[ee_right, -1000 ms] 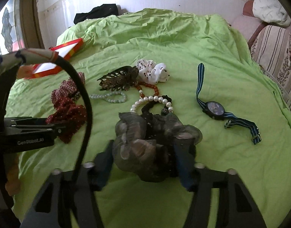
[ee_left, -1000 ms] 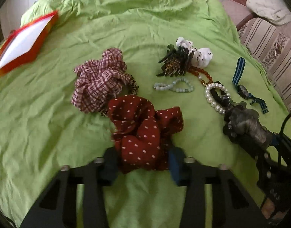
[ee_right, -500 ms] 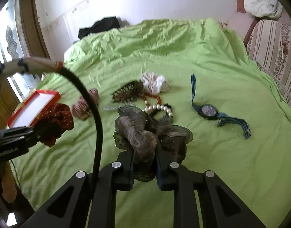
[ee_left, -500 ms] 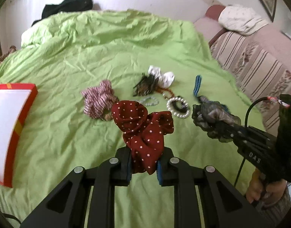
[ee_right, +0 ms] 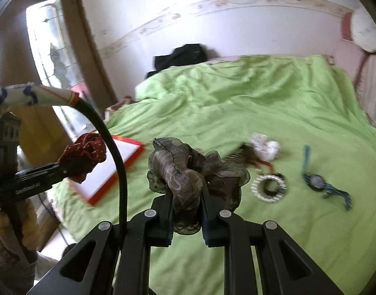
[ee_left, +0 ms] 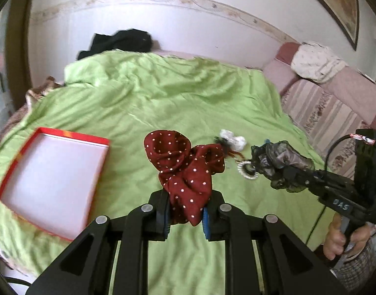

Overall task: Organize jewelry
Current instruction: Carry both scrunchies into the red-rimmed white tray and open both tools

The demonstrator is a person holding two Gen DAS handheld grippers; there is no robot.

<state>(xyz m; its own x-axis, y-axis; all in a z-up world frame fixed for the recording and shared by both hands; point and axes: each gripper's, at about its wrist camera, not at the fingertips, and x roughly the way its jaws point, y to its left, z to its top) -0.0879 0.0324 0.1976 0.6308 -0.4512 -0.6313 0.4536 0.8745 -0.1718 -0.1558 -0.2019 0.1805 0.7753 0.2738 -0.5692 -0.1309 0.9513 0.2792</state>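
My left gripper (ee_left: 186, 211) is shut on a dark red scrunchie with white dots (ee_left: 185, 164) and holds it above the green bed. My right gripper (ee_right: 188, 211) is shut on a grey-green sheer scrunchie (ee_right: 188, 172), also lifted; it shows in the left wrist view (ee_left: 281, 162) too. A red-rimmed white tray (ee_left: 52, 174) lies on the bed at the left, also in the right wrist view (ee_right: 109, 172). On the bed lie a pearl bracelet (ee_right: 270, 188), a blue-strapped watch (ee_right: 317, 182), a white spotted scrunchie (ee_right: 265, 147) and a dark hair claw (ee_right: 239, 154).
The green bedspread (ee_left: 175, 98) covers the whole bed. A black garment (ee_left: 119, 41) lies at the head by the wall. A striped sofa (ee_left: 335, 108) runs along the right side. A door and window (ee_right: 52, 56) stand at the left.
Both grippers have lifted and tilted up with their scrunchies, away from the jewelry pile. The left gripper has swung toward the tray, which now sits closer in both views.
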